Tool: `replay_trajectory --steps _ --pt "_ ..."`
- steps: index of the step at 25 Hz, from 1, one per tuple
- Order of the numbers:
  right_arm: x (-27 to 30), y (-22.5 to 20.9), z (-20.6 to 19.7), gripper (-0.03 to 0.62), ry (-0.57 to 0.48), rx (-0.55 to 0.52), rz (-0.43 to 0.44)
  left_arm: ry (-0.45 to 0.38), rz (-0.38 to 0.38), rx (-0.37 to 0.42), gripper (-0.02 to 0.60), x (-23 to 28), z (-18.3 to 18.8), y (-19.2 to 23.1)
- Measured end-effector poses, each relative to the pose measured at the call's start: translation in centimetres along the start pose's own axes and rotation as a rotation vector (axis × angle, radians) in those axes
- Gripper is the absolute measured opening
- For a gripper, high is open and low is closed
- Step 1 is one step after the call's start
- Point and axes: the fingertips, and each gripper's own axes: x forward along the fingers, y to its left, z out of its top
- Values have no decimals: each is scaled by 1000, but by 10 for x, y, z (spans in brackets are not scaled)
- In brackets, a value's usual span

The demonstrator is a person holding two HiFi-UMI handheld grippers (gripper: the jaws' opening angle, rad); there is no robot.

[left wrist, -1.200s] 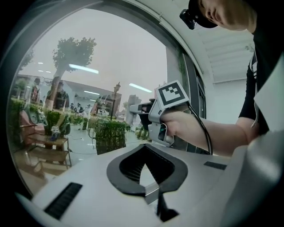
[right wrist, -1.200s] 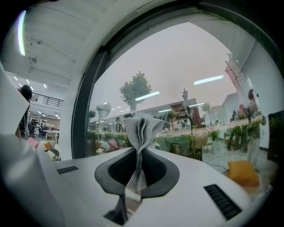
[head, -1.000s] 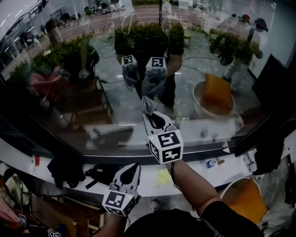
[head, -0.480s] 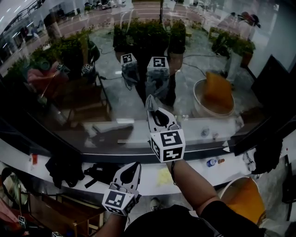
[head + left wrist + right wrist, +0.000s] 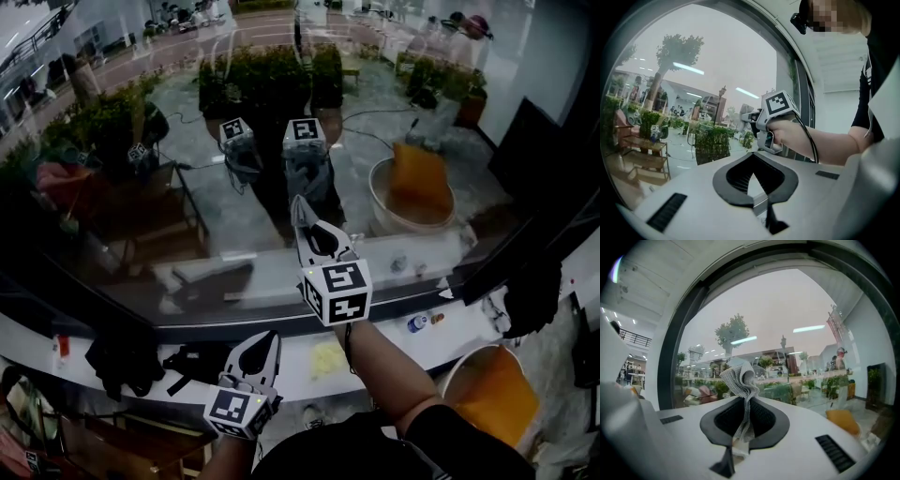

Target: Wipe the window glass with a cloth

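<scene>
The window glass (image 5: 469, 112) fills the upper head view and mirrors both grippers. My right gripper (image 5: 302, 208) is raised to it, shut on a grey knit cloth (image 5: 300, 214) whose bunched end is at or very near the pane. In the right gripper view the cloth (image 5: 739, 378) sticks up from between the shut jaws of the right gripper (image 5: 742, 401), with the glass (image 5: 787, 310) ahead. My left gripper (image 5: 270, 339) hangs lower, away from the pane, shut and empty. The left gripper view shows its own tip (image 5: 752, 165) and the right gripper (image 5: 769, 119) held in a hand.
A dark frame bar (image 5: 234, 317) runs under the pane. Below it a white sill (image 5: 394, 342) carries black bags (image 5: 122, 356), a small bottle (image 5: 417, 323) and a yellow scrap (image 5: 325, 358). An orange basin (image 5: 487, 384) stands at lower right.
The right gripper with the cloth has crept slightly upward along the glass. My head view has shifted a little. The left gripper has stayed low and shut.
</scene>
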Motion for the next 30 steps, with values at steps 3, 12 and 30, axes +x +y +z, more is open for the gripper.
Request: replay_trajectory --steps 3,12,30 --pt "-8 -22 0 44 -5 16 -18 4 -14 10 8 13 2 -13" --pt "-44 -105 -2 44 -9 51 -85 18 -71 14 8 62 14 -62" --pt "-135 -309 -23 44 2 95 -215 77 -196 61 8 185 8 -197"
